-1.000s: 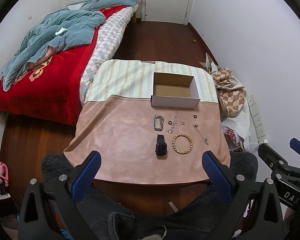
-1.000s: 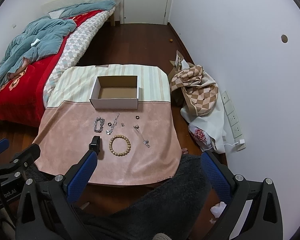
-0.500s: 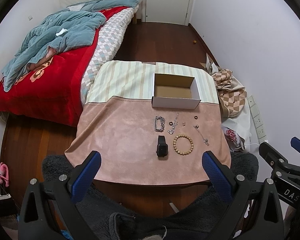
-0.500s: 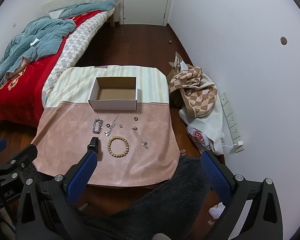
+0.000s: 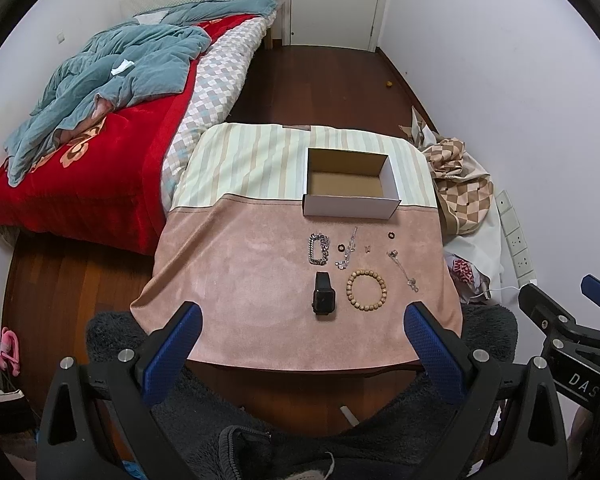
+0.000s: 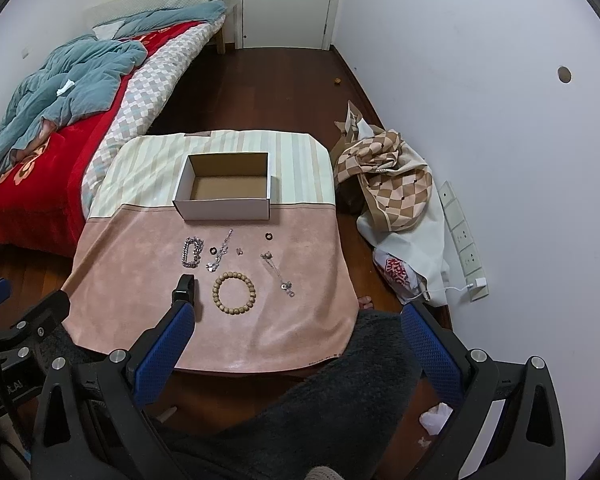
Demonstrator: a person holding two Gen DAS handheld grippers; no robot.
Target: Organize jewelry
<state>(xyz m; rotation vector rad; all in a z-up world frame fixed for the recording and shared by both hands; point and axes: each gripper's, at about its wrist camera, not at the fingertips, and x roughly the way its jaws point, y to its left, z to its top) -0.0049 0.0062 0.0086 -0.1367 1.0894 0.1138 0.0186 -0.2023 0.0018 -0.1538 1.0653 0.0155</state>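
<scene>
- Left gripper (image 5: 303,334) released, holding nothing, above near bench (image 5: 235,280) edge.
- Right gripper (image 6: 295,334) released, holding nothing.
- Cardboard box (image 5: 350,184) at 12 o'clock of the jewelry.
- Bead bracelet (image 5: 366,291) at 3 o'clock of watch (image 5: 324,298); chain bracelet (image 5: 319,249) at 12 o'clock of watch.

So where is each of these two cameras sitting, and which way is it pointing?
Left wrist view: sits on the left gripper, above the table's near edge, facing the white box, black watch and bead bracelet; its open blue fingers show, and the other gripper at right.
Right wrist view: sits on the right gripper, further right, facing the same table; its open fingers show, one partly hiding the watch.
Shared: box, bracelet, bed, door.
</scene>
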